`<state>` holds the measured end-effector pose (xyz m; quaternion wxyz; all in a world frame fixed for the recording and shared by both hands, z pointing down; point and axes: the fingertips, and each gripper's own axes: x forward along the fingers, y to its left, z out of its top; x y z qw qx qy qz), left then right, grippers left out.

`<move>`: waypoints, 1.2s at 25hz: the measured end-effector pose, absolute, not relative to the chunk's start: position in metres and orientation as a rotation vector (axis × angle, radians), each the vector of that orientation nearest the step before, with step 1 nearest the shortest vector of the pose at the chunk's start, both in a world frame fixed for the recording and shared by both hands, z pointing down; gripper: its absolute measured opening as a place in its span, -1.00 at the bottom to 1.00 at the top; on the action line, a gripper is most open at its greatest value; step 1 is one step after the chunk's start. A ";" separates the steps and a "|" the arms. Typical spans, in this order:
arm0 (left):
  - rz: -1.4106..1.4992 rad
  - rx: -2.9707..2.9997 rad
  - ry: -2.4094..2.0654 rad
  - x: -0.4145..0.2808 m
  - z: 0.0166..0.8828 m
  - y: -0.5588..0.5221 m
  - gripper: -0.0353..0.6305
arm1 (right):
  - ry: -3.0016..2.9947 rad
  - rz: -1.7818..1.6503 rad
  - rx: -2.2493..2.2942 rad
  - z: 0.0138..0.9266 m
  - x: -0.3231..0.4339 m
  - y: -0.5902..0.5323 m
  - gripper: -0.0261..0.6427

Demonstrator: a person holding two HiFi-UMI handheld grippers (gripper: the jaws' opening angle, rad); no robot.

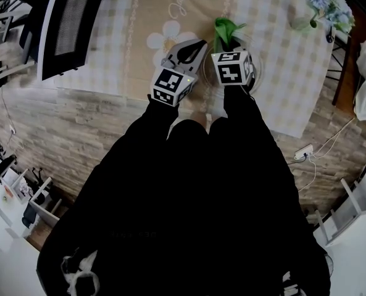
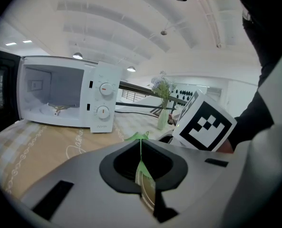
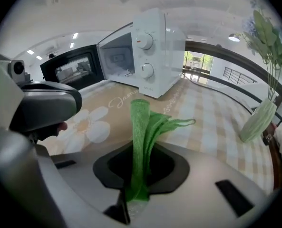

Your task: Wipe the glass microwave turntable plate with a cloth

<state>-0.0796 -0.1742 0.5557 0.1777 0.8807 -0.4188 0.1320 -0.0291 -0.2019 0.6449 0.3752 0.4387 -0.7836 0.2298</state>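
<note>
Upright — cloth (image 3: 141, 127) pinched in right hand-held gripper (image 3: 136, 191).

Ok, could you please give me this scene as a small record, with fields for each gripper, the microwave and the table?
left gripper: shut on the edge of the thin glass plate
right gripper: shut on the green cloth, which stands up out of the jaws
microwave: white, door open, no plate seen inside
table: checked covering with a flower print
vase: holds flowers, at the table's right end
cloth touching plate: cannot tell
</note>
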 end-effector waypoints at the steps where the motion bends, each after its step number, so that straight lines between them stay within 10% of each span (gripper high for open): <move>1: 0.375 2.496 -1.180 -0.078 0.556 -0.174 -0.82 | -2.003 0.576 1.117 0.646 -0.029 -0.202 -0.70; 30: 0.409 2.585 -1.043 -0.012 0.546 -0.174 -0.82 | -1.857 0.596 1.316 0.647 0.099 -0.190 -0.71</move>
